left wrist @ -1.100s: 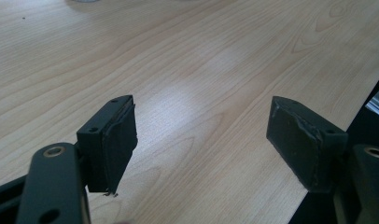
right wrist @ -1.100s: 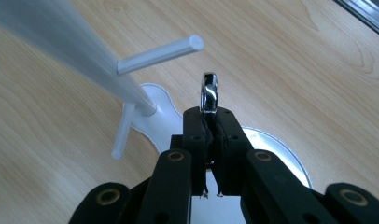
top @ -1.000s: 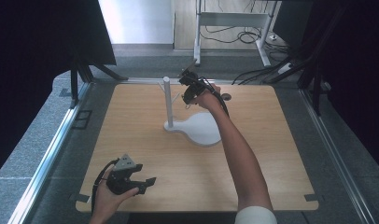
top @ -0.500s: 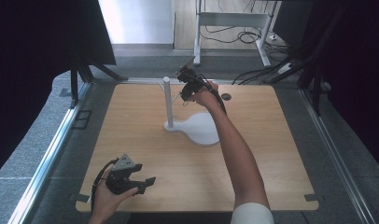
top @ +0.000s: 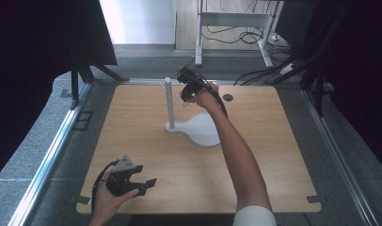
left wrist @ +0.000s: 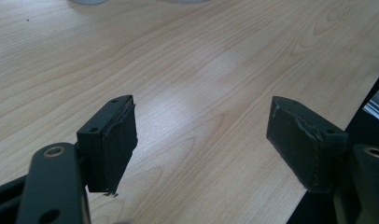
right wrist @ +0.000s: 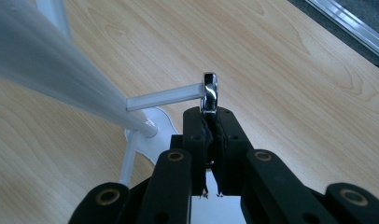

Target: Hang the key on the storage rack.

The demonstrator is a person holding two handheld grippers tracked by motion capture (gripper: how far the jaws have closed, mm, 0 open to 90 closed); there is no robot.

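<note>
A white stand has a flat base [top: 202, 131] and an upright post [top: 169, 100] at the middle of the wooden table [top: 274, 155]. My right gripper [top: 186, 89] is raised just right of the post's top. In the right gripper view the jaws [right wrist: 210, 126] are shut on a shiny metal ring [right wrist: 209, 94], held edge-on at the tip of a thin white peg [right wrist: 164, 97] that sticks out from the blurred post [right wrist: 52, 70]. Whether the peg enters the ring's hole I cannot tell. My left gripper [top: 147, 186] rests low at the table's front left, open with nothing between its pads [left wrist: 120, 140].
A small dark round hole [top: 228, 98] sits in the tabletop behind the right hand. Metal rails [top: 50, 150] run along the table's left and right sides. Bare wood lies to the right of the forearm and in front of the stand.
</note>
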